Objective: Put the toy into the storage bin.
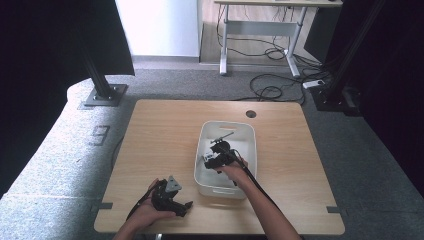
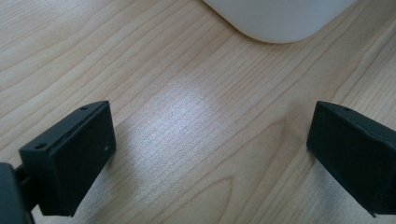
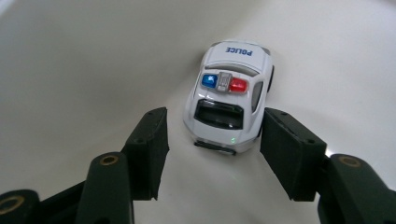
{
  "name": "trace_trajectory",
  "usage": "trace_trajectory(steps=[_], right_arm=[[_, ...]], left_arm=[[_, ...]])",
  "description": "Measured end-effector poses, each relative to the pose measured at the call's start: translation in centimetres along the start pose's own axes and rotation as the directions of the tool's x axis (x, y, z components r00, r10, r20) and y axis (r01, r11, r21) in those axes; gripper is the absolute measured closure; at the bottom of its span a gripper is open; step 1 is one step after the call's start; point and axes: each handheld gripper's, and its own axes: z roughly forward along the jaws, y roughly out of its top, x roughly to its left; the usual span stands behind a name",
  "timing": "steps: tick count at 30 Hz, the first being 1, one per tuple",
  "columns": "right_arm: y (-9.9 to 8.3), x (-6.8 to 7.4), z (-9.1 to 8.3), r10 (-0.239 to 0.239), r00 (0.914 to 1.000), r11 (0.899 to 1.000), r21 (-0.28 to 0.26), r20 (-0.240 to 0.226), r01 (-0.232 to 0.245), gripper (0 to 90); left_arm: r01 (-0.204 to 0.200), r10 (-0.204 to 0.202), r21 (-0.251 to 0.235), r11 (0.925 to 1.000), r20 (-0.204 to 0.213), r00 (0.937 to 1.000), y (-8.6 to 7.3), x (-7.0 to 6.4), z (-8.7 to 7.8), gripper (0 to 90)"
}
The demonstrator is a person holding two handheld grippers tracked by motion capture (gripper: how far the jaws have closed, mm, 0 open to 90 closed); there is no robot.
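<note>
Landmark: the white bin (image 1: 251, 150) sitting mid-desk.

Left of the bin, near the front edge of the wooden desk (image 1: 160, 130), the left gripper (image 1: 172, 197) sits in the person's left hand (image 1: 147, 212), w/ its grey three-cornered plate on top. In the left gripper view its jaws stand wide apart — bare wood grain btwn them, nothing held — and a rounded corner of the bin shows just ahead at the top.

Inside the bin, the right gripper (image 1: 216, 156) reaches down, held by the right hand (image 1: 232, 172), cable trailing back along the forearm. In the right gripper view its jaws are parted to about the width of a white toy police car (image 3: 229, 95), one jaw on each side of the car's near end — the right jaw looks to be touching or nearly touching the car's side, the left jaw has a small gap. Car rests on the bin floor, blue and red roof lights up, "POLICE" lettering at its far end.

Also in the bin, at its far end beyond the right gripper: a small dark item, too small to identify.
</note>
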Motion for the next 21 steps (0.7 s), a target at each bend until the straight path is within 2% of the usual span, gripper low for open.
trace_trajectory(steps=[1, 3, 13, 21], right_arm=[[-0.02, 0.09, -0.11, 0.002, 0.9997, 1.0, -0.006, -0.024, -0.002, 44.0], [-0.01, 0.15, -0.27, -0.007, 0.9993, 1.0, -0.014, -0.036, 0.007, 44.4], [-0.22, -0.07, -0.02, -0.008, 0.9983, 1.0, 0.023, -0.058, 0.01, 44.4], [-0.14, -0.18, 0.15, 0.01, 0.9976, 1.0, 0.012, -0.069, -0.009, 44.7]], left_arm=[[0.0, 0.0, 0.0, 1.0, 0.0, 1.0, 0.0, 0.0, 0.0, 1.6], [-0.002, 0.002, 0.0, 1.0, -0.001, 1.0, 0.0, 0.01, -0.01, 1.6], [-0.001, 0.001, 0.0, 1.0, 0.001, 1.0, 0.01, 0.01, 0.0, 1.6], [-0.002, 0.002, 0.001, 1.0, 0.0, 1.0, 0.03, 0.01, 0.03, 1.3]])
